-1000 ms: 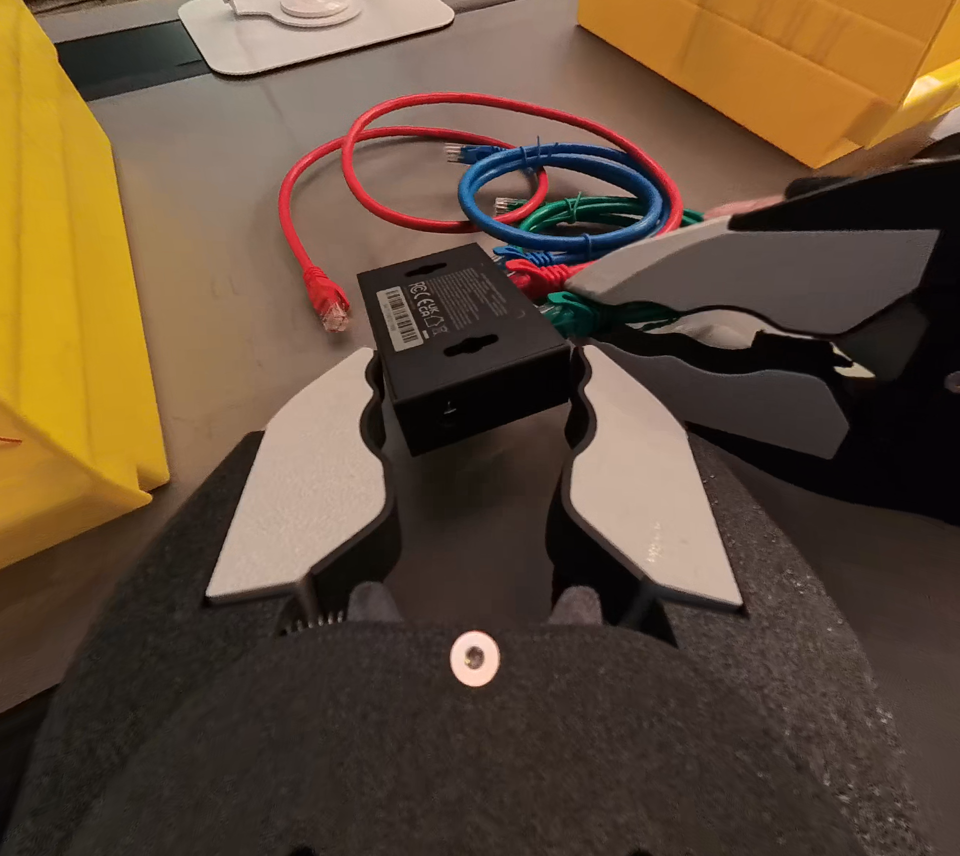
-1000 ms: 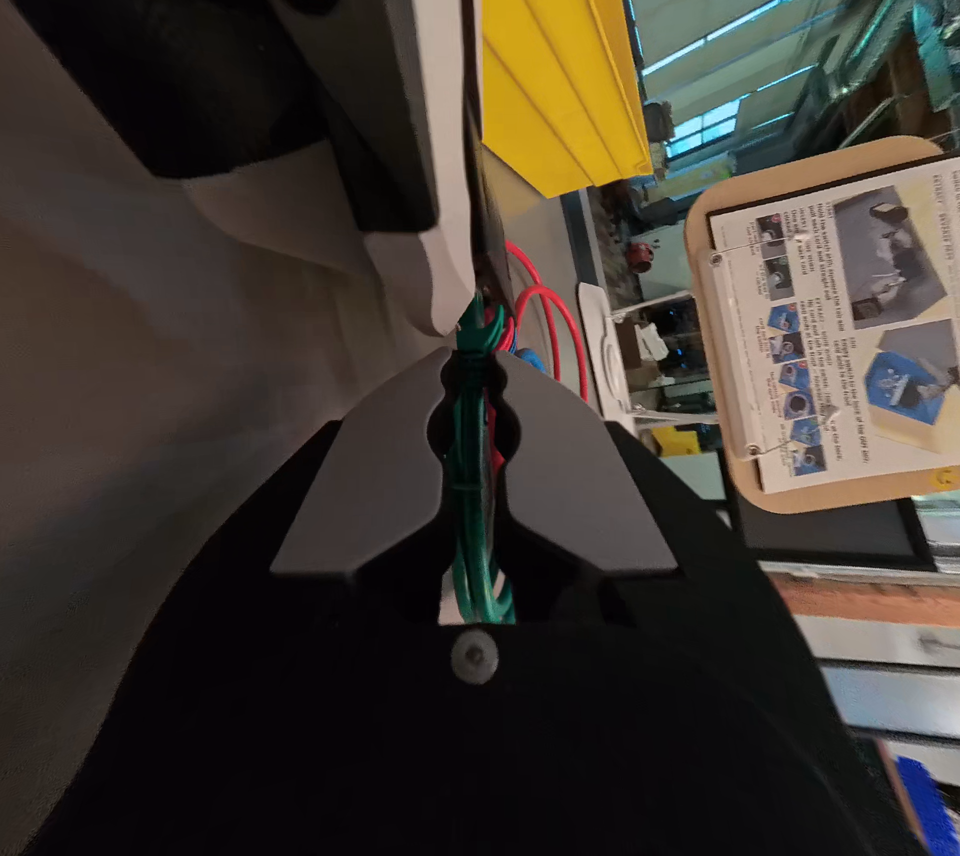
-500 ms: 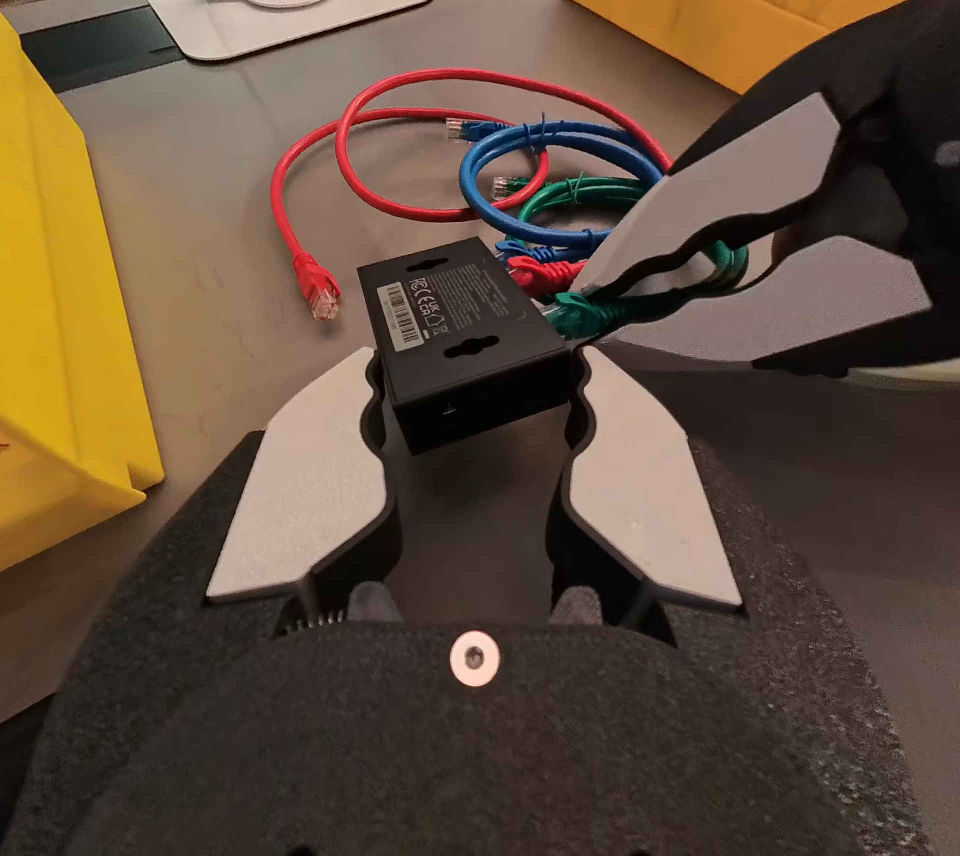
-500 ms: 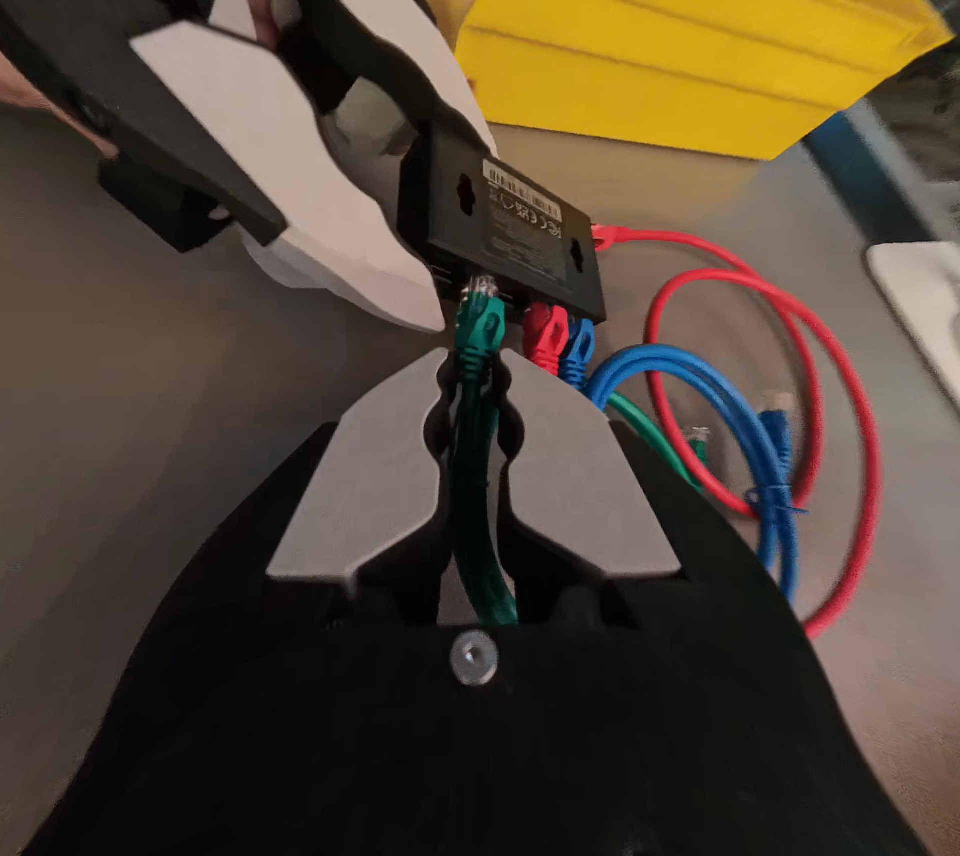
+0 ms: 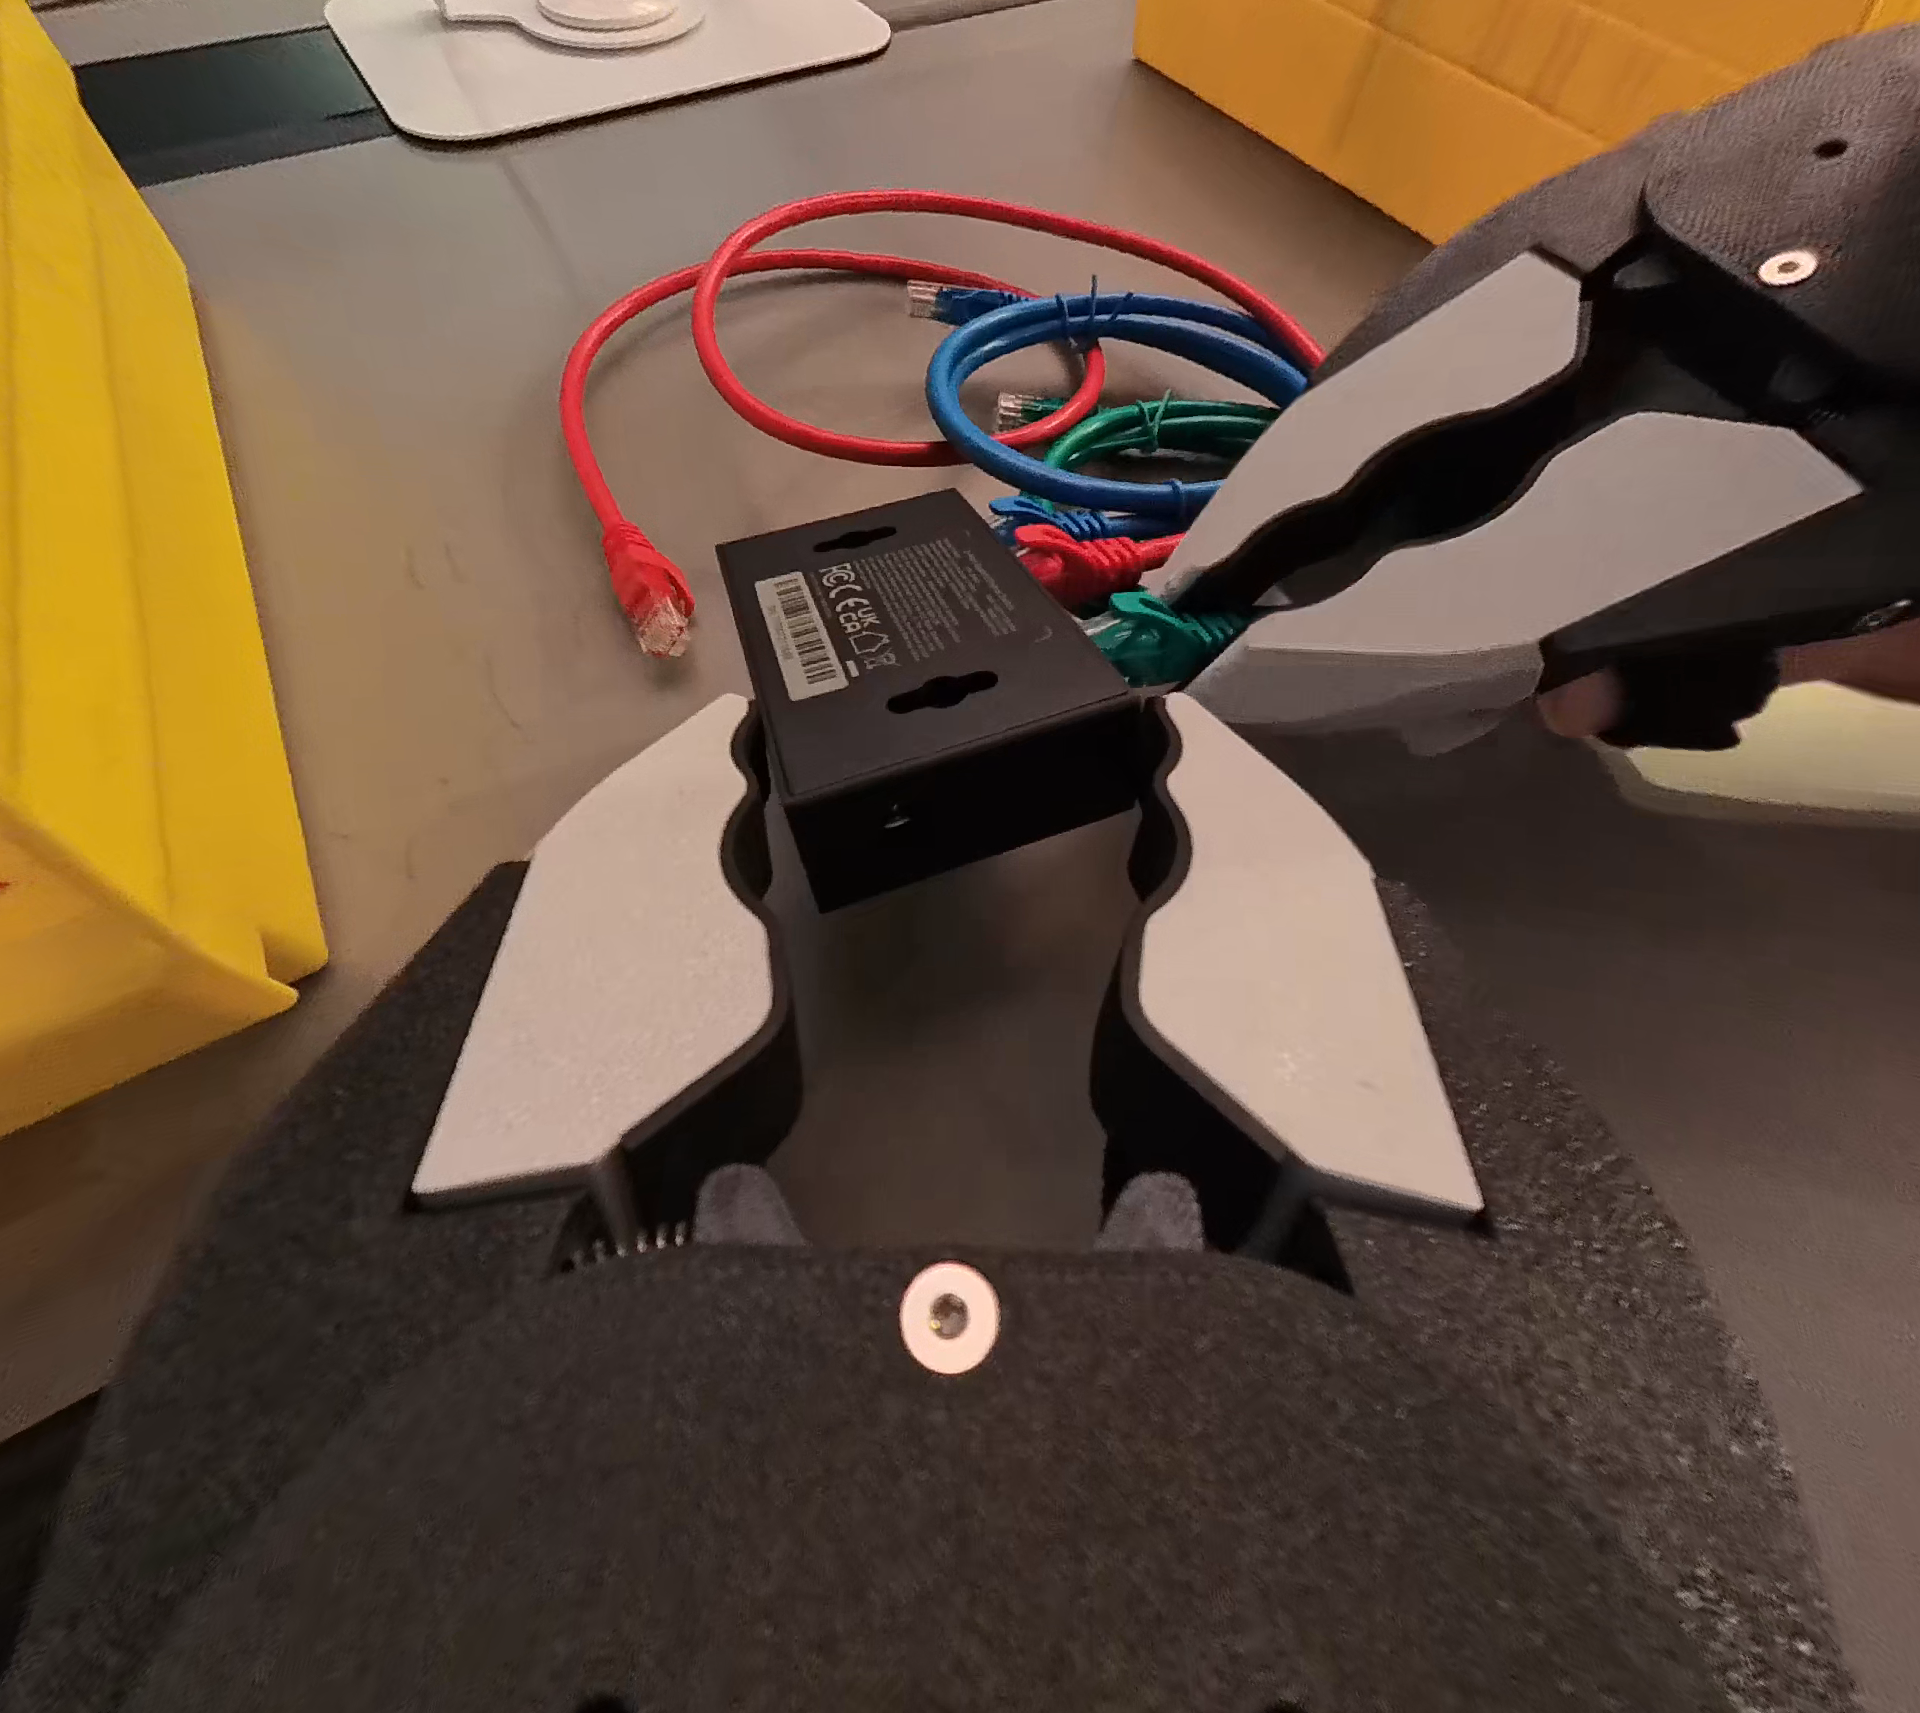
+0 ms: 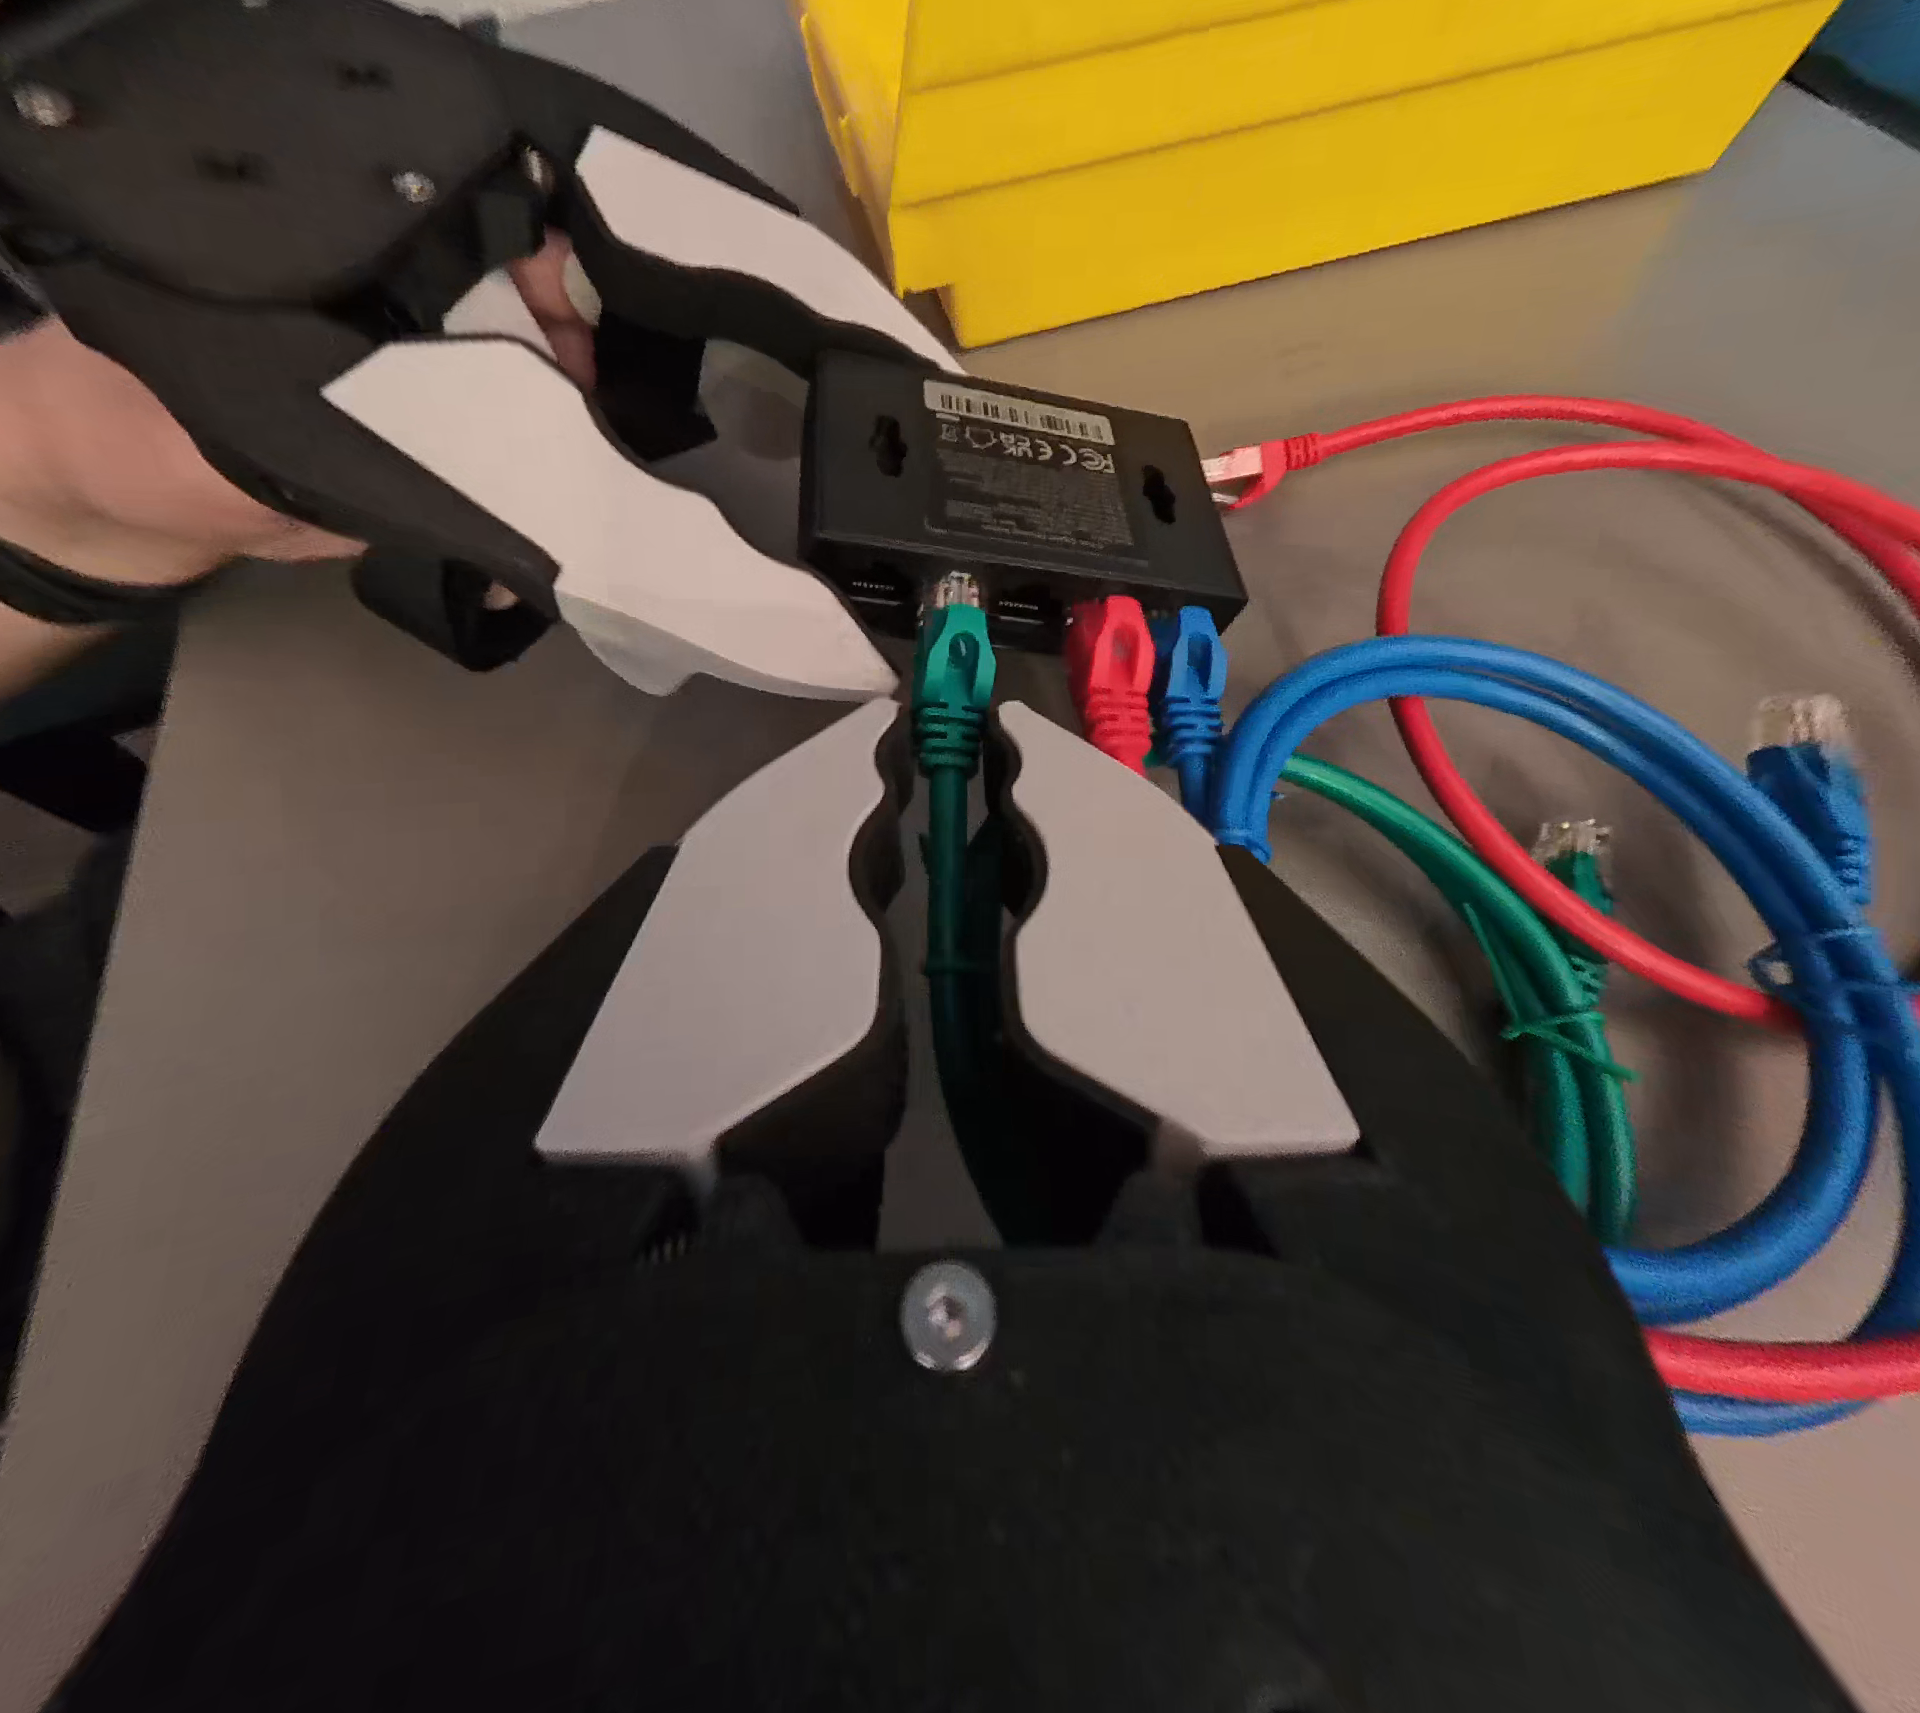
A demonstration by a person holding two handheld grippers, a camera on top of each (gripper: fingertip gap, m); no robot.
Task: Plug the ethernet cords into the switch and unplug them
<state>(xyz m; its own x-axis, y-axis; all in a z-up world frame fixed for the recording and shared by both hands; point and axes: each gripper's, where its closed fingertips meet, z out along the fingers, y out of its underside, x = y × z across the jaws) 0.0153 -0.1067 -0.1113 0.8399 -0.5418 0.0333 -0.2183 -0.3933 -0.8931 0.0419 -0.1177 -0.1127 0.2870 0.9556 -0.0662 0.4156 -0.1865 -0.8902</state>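
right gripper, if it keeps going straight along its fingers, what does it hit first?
Probably the switch. The right gripper is shut on the green cord, whose plug sits at a port mouth, so the plug would seat first. The left gripper's finger lies just left of that line.

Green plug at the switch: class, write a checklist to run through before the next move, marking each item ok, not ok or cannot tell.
1. Left gripper fingers on both sides of the switch: ok.
2. Right gripper shut on the green cord behind its plug: ok.
3. Green plug lined up with a port: ok.
4. Green plug fully seated: not ok, its clear tip still shows.
5. Red plug and blue plug in their ports: ok.
6. Latch clicked: cannot tell.
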